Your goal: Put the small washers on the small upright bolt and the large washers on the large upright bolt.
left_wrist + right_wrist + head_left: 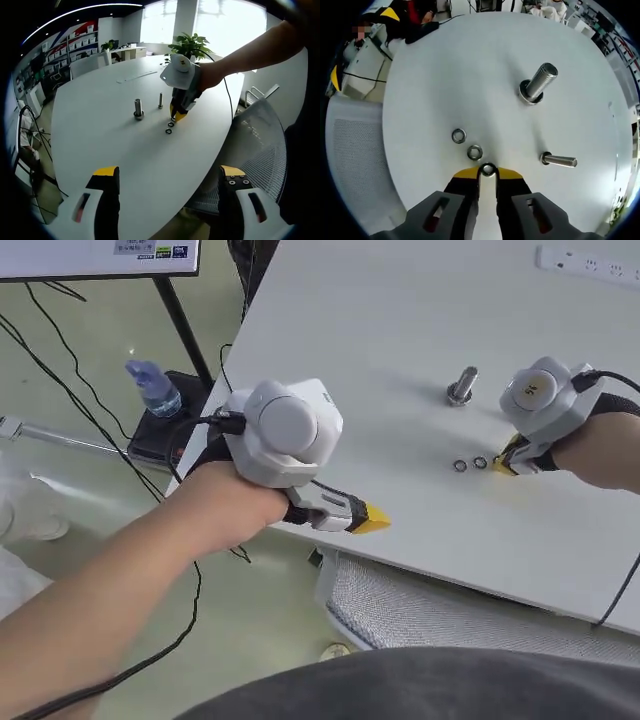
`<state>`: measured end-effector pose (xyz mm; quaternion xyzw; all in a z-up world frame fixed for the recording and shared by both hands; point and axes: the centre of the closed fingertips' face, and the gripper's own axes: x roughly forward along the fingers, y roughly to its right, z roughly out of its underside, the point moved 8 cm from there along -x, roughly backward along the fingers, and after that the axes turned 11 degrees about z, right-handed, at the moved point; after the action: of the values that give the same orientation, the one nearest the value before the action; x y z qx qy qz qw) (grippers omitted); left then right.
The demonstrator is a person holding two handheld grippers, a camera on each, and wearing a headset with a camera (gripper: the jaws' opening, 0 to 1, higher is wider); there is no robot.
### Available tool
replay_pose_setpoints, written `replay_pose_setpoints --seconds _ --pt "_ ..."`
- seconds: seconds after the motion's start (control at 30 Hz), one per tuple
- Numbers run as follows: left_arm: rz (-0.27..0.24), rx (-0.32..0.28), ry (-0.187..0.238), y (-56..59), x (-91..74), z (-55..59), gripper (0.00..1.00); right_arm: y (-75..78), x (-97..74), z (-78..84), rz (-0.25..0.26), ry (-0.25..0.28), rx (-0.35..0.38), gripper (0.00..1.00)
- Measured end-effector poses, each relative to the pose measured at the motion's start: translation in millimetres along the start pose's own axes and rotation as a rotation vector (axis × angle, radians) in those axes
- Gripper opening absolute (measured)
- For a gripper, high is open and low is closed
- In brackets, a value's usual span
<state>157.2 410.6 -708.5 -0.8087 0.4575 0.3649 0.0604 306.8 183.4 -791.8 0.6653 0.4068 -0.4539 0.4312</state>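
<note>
My right gripper (488,175) rests its yellow tips on the white table, shut on a washer (488,169) pinched between them. Two more washers (475,151) (459,135) lie in a row just ahead of it; they are also visible in the head view (481,462) (460,466). The large bolt (537,82) (462,385) stands upright farther on, and the small bolt (559,160) stands to its right. My left gripper (169,172) (370,520) hovers open over the table's near edge, holding nothing and pointing toward the right gripper (177,115) and the bolts.
The white table (400,320) stretches wide behind the bolts. A power strip (590,265) lies at its far edge. A mesh chair (420,610) sits under the near edge. On the floor to the left are cables and a spray bottle (152,385).
</note>
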Motion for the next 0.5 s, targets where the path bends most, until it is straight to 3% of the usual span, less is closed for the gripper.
replay_pose_setpoints --seconds 0.33,0.5 --pt "-0.003 0.005 -0.003 0.7 -1.6 -2.1 0.80 -4.0 -3.9 3.0 0.012 0.021 0.031 0.12" --pt "-0.007 0.009 0.008 0.4 -1.0 -5.9 0.81 1.9 -5.0 7.1 0.007 0.019 0.047 0.12"
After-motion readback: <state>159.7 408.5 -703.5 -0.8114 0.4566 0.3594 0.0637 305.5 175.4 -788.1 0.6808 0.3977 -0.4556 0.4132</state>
